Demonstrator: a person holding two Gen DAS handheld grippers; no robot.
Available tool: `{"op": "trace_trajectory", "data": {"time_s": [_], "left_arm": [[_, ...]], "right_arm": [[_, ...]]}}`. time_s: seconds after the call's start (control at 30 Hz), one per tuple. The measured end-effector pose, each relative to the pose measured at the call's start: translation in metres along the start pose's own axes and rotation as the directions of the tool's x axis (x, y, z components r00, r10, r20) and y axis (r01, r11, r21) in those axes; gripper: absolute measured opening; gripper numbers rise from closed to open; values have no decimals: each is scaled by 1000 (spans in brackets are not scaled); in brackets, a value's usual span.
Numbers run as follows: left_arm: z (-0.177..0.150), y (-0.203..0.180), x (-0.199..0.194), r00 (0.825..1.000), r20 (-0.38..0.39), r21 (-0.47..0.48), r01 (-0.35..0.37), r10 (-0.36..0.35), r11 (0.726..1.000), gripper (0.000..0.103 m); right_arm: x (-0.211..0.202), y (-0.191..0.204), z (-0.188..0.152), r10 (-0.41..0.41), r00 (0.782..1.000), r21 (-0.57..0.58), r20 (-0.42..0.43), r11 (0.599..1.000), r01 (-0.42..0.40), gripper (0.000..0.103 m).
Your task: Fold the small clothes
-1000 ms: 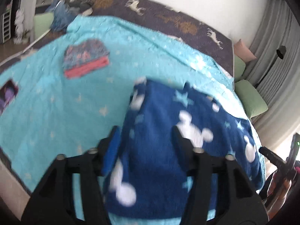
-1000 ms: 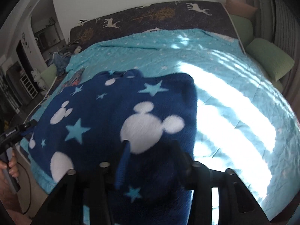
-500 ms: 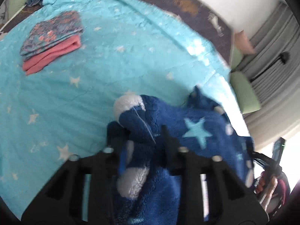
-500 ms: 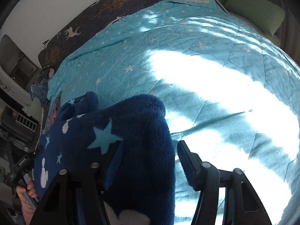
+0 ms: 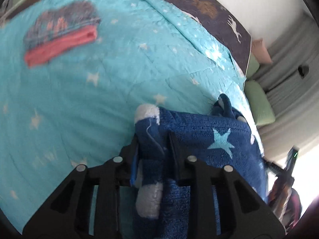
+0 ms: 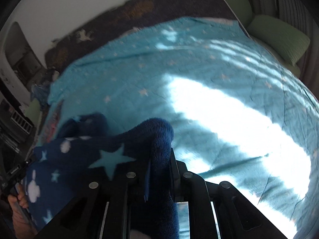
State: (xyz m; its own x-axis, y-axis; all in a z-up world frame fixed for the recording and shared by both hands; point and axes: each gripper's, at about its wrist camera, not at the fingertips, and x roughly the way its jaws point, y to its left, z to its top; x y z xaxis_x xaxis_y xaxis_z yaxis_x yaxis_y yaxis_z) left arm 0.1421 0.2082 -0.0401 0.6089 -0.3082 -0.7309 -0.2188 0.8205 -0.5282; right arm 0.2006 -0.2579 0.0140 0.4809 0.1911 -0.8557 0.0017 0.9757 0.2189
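Both grippers are clamped onto the navy star-print fleece garment, which is bunched up on the turquoise star quilt. The left gripper pinches one corner after a slight easing of its jaws, and the right gripper grips the other. A folded clothes stack sits well apart.

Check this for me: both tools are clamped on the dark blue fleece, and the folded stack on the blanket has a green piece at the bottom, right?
Not green: in the left wrist view the bottom piece of the folded stack is coral pink. Both tools do grip the blue fleece.
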Motion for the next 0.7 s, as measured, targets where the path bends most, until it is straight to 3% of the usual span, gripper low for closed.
{"op": "trace_trajectory", "data": {"time_s": [0.03,0.1,0.2,0.23,0.3,0.4,0.47,0.5,0.53,0.57,0.6,0.7], "left_arm": [[-1,-2,-7,1000,29,6,5,-6,1000,34],[-2,-8,-25,996,89,27,0,-3,1000,40],[-4,-15,-53,989,145,45,-5,-2,999,44],[-6,-17,-62,987,163,52,-1,-8,999,45],[-12,-19,-78,982,190,62,11,-22,998,49],[-29,-21,-90,981,186,74,48,-61,996,56],[-46,-26,-88,986,157,110,47,-64,993,63],[-56,-27,-80,990,138,128,10,-27,992,66],[-63,-26,-73,992,123,138,-30,13,990,67],[-74,-23,-54,988,81,165,-146,134,976,67],[-80,-19,-44,981,63,173,-193,185,966,75],[-86,-1,-45,991,68,62,-118,113,991,77]], "right_arm": [[0,-6,-5,8,1000,30,1,1000,-8,29],[-19,-10,-9,0,998,49,61,999,-3,32],[-60,-3,-8,-92,981,22,170,996,90,39],[-74,5,-10,-87,975,-5,202,996,90,39],[-98,32,-20,3,974,-90,226,996,18,39],[-104,86,-42,229,965,-255,128,948,-191,39],[-95,125,-64,313,949,-323,29,902,-288,39],[-84,139,-73,344,939,-341,-26,880,-332,39],[-69,148,-80,353,933,-341,-69,870,-355,39],[-48,154,-87,351,929,-333,-121,867,-371,39],[-26,158,-90,337,927,-330,-165,867,-374,40],[6,155,-107,276,953,-354,-127,884,-304,44]]}}
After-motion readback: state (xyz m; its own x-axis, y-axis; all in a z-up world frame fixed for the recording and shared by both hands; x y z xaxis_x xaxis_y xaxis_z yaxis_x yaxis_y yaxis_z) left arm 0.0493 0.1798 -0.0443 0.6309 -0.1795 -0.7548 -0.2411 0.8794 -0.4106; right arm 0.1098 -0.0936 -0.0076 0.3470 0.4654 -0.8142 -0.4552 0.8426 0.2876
